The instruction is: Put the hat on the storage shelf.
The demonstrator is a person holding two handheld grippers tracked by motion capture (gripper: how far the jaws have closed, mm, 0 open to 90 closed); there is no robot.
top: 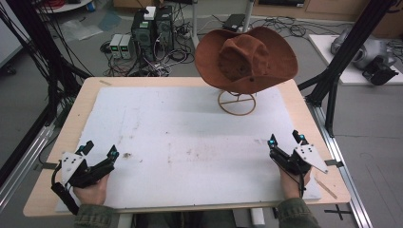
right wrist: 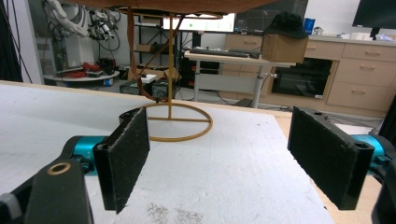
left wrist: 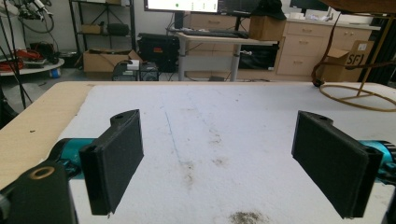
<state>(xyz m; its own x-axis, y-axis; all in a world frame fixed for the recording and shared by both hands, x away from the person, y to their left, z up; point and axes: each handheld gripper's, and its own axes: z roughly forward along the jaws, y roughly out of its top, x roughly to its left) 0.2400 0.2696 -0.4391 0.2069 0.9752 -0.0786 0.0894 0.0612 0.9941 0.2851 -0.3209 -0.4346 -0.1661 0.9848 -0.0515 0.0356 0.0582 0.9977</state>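
Both my left tool (top: 100, 151) and right tool (top: 286, 139) stand apart, empty, resting low on the counter (top: 71, 123); the brown hat (top: 247, 57) sits on its wire stand (top: 236, 102).

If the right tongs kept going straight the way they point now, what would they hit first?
Probably the hat stand's ring base, which lies dead ahead between the open right tongs on the white mat. Nothing sits before it. The hat hangs higher, likely above their path, though depth is hard to judge.
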